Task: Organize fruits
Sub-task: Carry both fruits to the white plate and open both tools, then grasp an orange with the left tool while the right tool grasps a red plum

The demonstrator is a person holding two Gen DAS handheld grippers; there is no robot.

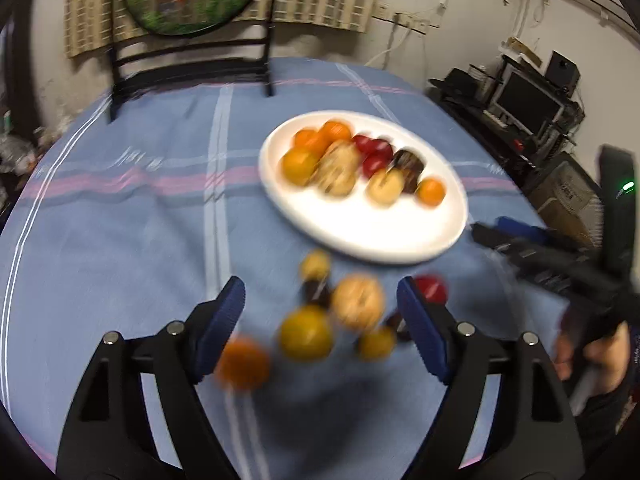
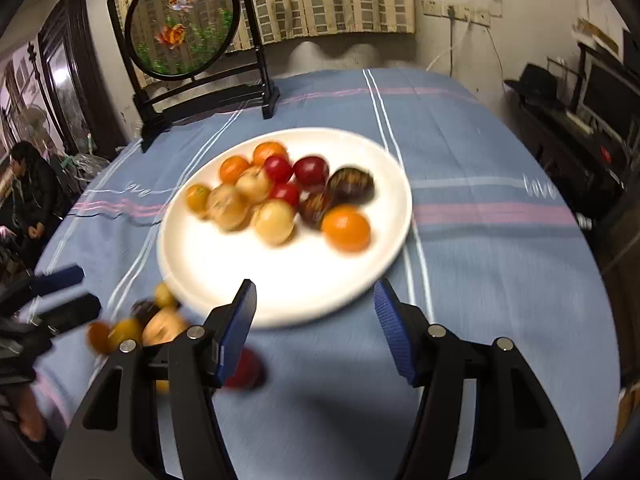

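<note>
Both jaws stood wide open and empty above the tablecloth [image 2: 500,280].
Left gripper [image 1: 322,308] hung over about eight loose fruits [image 1: 356,300] beside the plate's near rim; right gripper [image 2: 316,316] faced the white plate [image 2: 280,292] holding some twelve fruits [image 2: 276,196], its front half bare.

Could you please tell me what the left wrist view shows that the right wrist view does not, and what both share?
Only the left wrist view shows the whole loose fruit pile between the open left gripper. Only the right wrist view shows a seated person and the whole round screen. Both share the white plate of fruit, the blue cloth, and the open right gripper.
</note>
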